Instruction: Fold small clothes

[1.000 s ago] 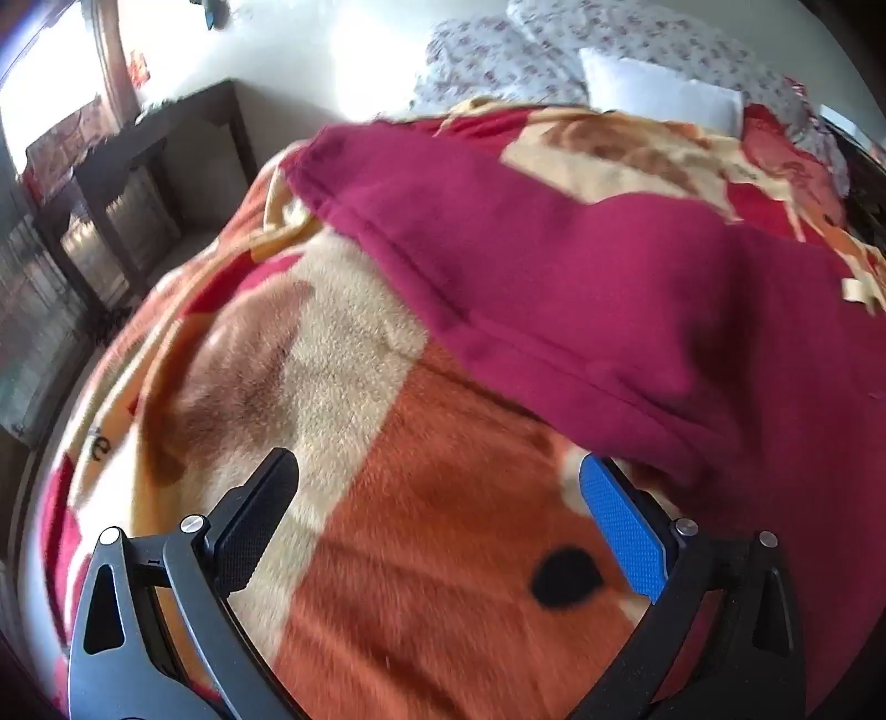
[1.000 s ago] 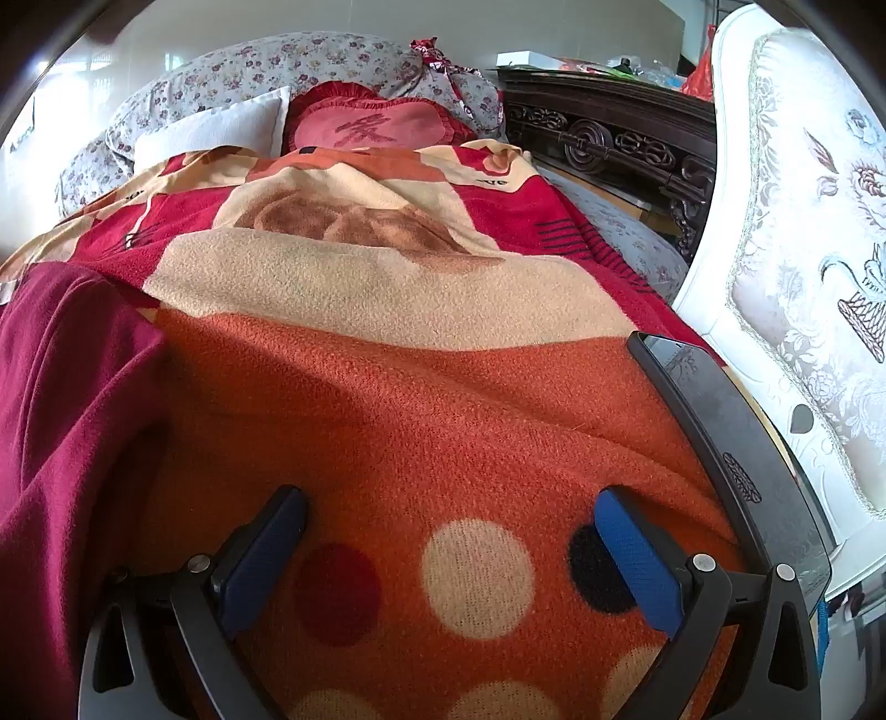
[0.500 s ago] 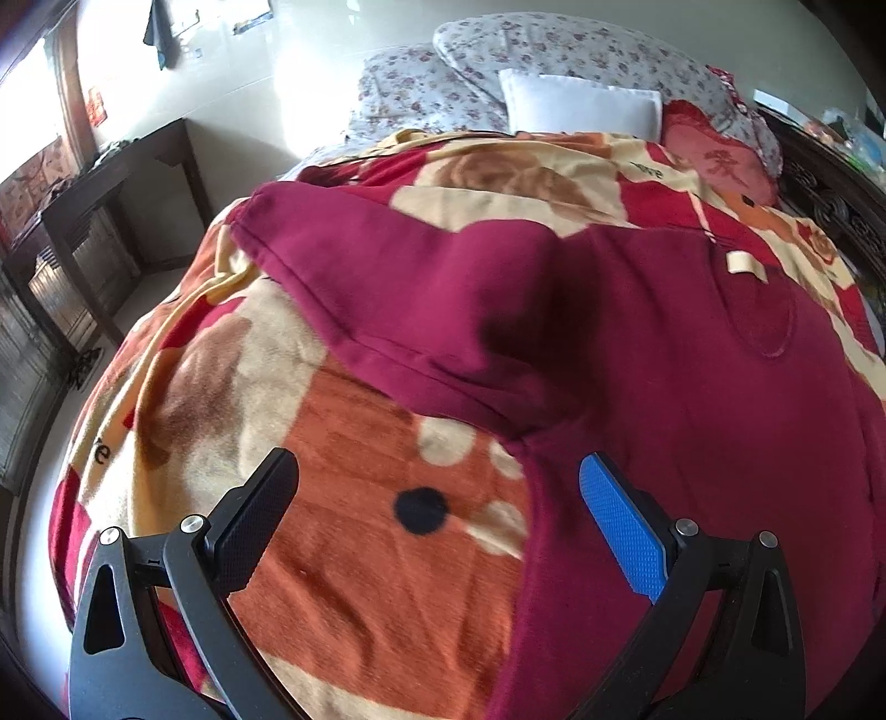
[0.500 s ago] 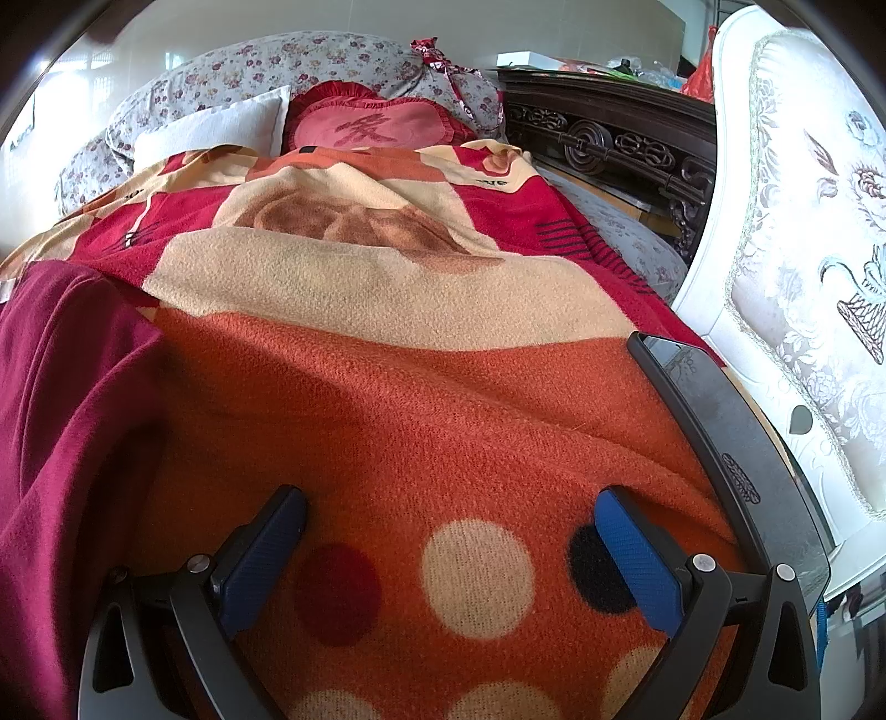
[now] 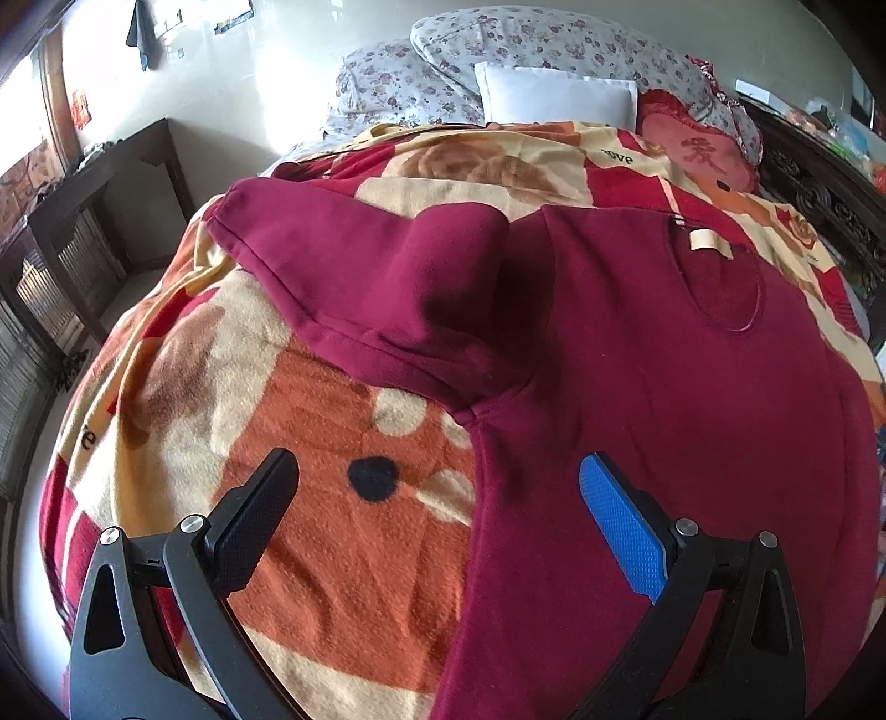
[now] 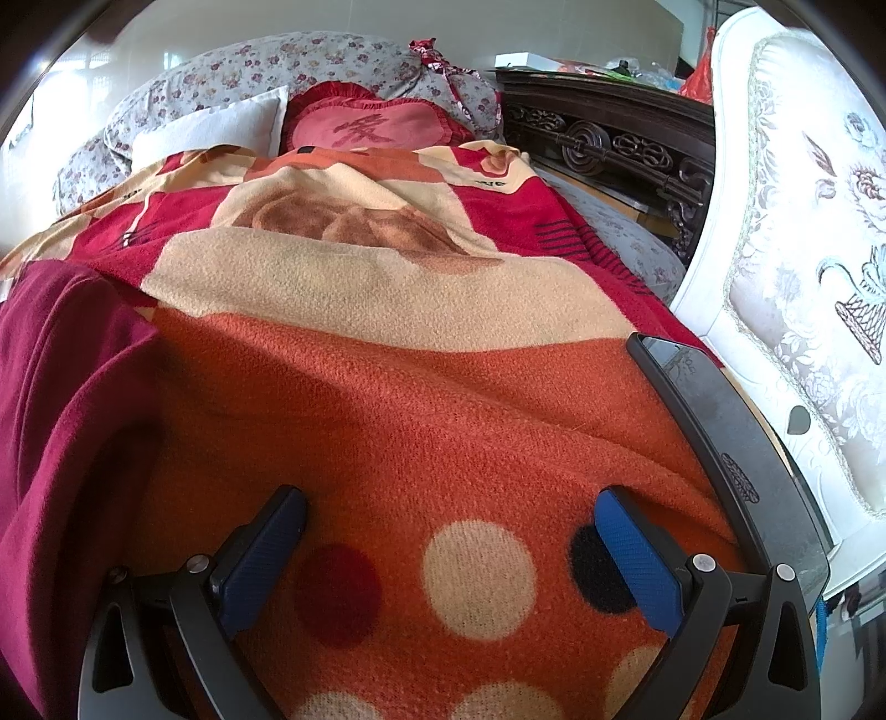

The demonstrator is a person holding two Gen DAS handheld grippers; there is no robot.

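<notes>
A maroon long-sleeved top (image 5: 653, 354) lies spread on a patterned orange and cream blanket (image 5: 332, 554) on the bed. Its left sleeve (image 5: 354, 266) stretches out to the upper left, and its neckline with a cream label (image 5: 706, 239) is at the far end. My left gripper (image 5: 437, 476) is open and empty, held above the top's side edge near the armpit. In the right wrist view the top's other edge (image 6: 61, 443) lies at the left. My right gripper (image 6: 451, 509) is open and empty over the bare blanket (image 6: 443, 387), to the right of the top.
Floral pillows (image 5: 526, 50), a white pillow (image 5: 554, 99) and a red cushion (image 6: 371, 130) lie at the head of the bed. A black phone (image 6: 720, 443) lies by the right edge, beside a white upholstered chair (image 6: 803, 249). A dark wooden bench (image 5: 94, 221) stands left.
The left gripper has drawn back and risen from close over the sleeve, so the whole top now shows. The right gripper has not moved.
</notes>
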